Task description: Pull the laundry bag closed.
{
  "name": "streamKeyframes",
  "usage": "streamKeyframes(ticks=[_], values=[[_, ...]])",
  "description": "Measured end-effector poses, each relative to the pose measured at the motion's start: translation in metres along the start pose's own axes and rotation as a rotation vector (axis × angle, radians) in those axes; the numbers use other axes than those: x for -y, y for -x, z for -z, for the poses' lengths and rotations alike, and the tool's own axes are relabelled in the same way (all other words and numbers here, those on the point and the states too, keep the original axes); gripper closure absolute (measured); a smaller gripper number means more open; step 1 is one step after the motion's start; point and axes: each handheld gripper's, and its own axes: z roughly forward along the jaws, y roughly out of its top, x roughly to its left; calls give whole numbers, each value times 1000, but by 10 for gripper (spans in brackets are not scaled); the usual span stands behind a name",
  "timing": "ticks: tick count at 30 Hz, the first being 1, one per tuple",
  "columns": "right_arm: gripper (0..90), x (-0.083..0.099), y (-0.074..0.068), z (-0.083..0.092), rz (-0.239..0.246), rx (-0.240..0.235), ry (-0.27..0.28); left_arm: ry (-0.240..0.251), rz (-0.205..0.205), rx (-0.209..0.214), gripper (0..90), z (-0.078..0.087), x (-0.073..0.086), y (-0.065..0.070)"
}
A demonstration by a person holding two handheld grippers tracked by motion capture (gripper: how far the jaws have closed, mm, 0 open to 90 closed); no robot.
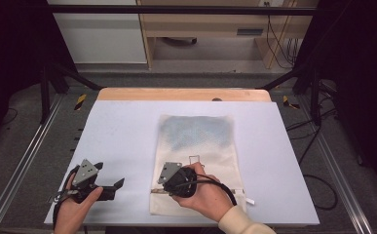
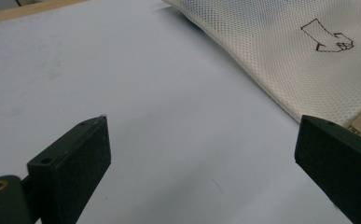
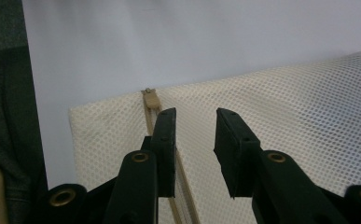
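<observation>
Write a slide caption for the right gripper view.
Right tongs, jaws slightly apart, hover over a cream mesh bag beside its zipper on the white table.

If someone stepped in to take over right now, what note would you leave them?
Left tongs: open, nothing between them, resting on the white table left of the mesh bag.
Right tongs: low over the bag's near end, jaws a little apart, nothing pinched; the zipper lies beside one jaw.
Bag: flat on the table, something bluish showing through its far half.
Done: right tongs brought to the zipper end.
Left: grip the zipper pull, probably steady the bag with the left tongs, then slide it.
</observation>
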Motion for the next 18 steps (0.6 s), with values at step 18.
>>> streamKeyframes(ticks=[18], values=[[661,-15,-12,-51,68,-129,-92,-19,14,-2,39,2,1,0]])
